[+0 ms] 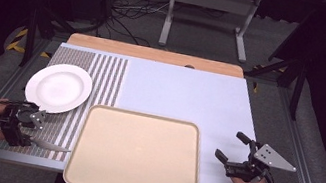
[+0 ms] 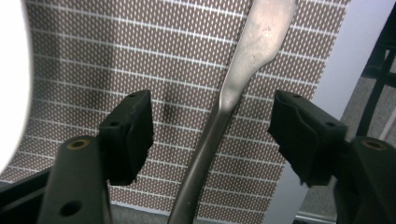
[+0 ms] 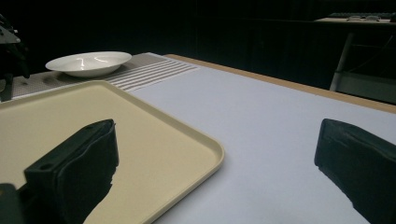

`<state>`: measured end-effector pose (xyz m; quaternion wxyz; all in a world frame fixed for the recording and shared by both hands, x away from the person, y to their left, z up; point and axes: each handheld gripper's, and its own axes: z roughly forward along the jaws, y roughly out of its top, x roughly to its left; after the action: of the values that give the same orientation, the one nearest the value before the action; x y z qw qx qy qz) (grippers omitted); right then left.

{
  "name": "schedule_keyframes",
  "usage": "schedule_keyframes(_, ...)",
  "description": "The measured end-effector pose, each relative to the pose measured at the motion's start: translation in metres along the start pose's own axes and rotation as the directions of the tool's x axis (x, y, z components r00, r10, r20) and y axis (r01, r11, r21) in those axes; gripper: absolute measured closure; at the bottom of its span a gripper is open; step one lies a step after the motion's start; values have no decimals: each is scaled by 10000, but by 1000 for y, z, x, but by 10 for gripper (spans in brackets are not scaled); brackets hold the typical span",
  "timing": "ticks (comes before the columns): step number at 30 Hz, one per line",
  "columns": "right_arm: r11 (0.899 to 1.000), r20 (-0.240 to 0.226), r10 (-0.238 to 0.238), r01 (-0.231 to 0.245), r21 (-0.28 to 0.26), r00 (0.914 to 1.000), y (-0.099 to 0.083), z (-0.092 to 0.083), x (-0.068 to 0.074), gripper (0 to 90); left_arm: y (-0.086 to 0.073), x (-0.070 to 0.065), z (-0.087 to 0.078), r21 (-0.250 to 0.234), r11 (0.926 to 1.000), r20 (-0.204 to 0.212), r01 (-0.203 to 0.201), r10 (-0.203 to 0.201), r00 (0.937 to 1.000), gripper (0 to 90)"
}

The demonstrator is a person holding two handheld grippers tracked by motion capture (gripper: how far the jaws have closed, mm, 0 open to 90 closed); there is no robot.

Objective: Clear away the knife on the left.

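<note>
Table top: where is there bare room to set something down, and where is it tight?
The pale blue mat is bare beyond the beige tray and along its right side up to the right claw. The tray itself holds nothing. It is tight at the left: the white plate, the knife and the left claw share the patterned placemat.

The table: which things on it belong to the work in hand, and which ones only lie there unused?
In use:
left gripper, jaws open around the knife
knife, flat on the patterned mat

Lying about:
white plate
beige tray
right gripper, open, holding nothing
</note>
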<state>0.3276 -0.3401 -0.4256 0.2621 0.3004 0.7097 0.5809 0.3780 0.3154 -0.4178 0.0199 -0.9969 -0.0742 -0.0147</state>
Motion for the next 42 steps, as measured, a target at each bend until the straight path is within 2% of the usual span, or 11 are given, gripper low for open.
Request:
schedule_keyframes(10,10000,-50,9,-9,-57,10000,0,0,0,4,1,1,5,269,9993,292,-253,245,9993,554)
schedule_keyframes(17,10000,-21,44,-44,0,10000,-1,-3,0,4,0,0,6,414,9955,244,-847,838,9962,732)
schedule_keyframes(19,10000,43,62,-62,-20,10000,-1,-5,0,6,0,2,6,423,9921,168,-1180,1174,9929,756)
schedule_keyframes(20,9999,51,103,-103,-70,9999,-1,-6,0,6,-1,2,6,253,9917,134,-1258,1255,9920,766)
schedule_keyframes(27,9999,36,147,-146,-87,9999,-2,-8,0,6,0,0,7,358,9857,46,-1647,1647,9863,801)
schedule_keyframes(30,9998,47,156,-155,-97,9999,-2,-8,0,6,-1,-1,7,279,9873,44,-1563,1563,9877,804)
schedule_keyframes(32,9998,27,175,-175,-116,9998,-2,-8,-1,6,0,-1,7,305,9853,52,-1683,1682,9857,804)
schedule_keyframes(38,9996,-19,271,-271,-97,9996,-2,-7,-1,7,1,-1,7,502,9846,74,-1675,1674,9859,806)
schedule_keyframes(39,9996,7,292,-292,-45,9996,-2,-7,-1,7,0,1,5,682,9847,107,-1605,1601,9870,806)
schedule_keyframes(41,9995,34,309,-309,-14,9995,-2,-7,-2,7,-2,3,3,648,9849,104,-1607,1603,9870,806)
schedule_keyframes(42,9994,47,336,-336,-7,9994,-2,-7,-2,7,-3,4,0,425,9872,14,-1536,1537,9881,806)
